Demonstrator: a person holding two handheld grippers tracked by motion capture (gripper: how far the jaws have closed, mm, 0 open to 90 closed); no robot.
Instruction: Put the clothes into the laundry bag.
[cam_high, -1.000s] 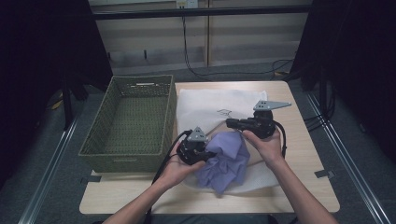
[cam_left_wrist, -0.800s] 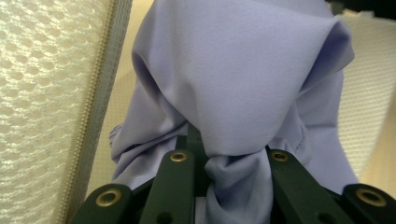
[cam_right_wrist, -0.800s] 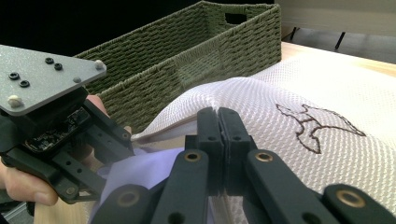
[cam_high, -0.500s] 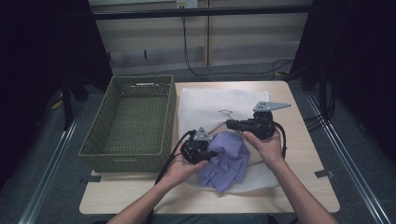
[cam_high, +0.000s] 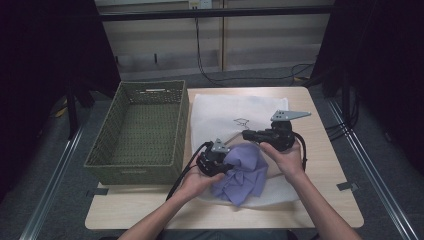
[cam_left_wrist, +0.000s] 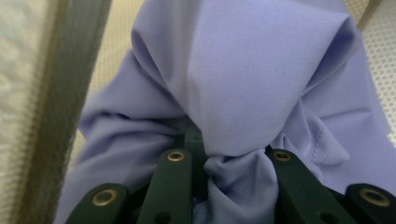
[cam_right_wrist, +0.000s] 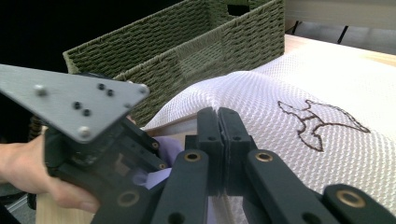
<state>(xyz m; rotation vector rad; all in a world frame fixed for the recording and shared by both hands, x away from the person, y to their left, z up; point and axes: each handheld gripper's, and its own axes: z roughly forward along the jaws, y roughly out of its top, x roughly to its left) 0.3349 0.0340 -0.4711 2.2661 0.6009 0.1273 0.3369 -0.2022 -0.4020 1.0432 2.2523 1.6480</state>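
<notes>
A purple cloth (cam_high: 245, 176) lies bunched on the front part of a white mesh bag (cam_high: 230, 107) spread over the table. My left gripper (cam_high: 229, 161) is shut on a fold of it. In the left gripper view the purple cloth (cam_left_wrist: 243, 70) is squeezed between the jaws of my left gripper (cam_left_wrist: 224, 154). My right gripper (cam_high: 246, 134) points left and is shut on the mesh bag just behind the cloth. In the right gripper view my right gripper (cam_right_wrist: 218, 116) pinches a raised ridge of the white mesh bag (cam_right_wrist: 299, 88). A dark outline drawing marks the bag.
An open green wicker basket (cam_high: 131, 169) stands at the left of the table, close beside the bag, and its wall (cam_right_wrist: 187, 42) rises behind the left gripper's grey plate (cam_right_wrist: 70, 105). Bare wooden tabletop (cam_high: 327, 200) runs along the right and front.
My left gripper has sunk a little with the purple cloth, and the cloth has settled lower onto the bag. The right gripper has kept still.
</notes>
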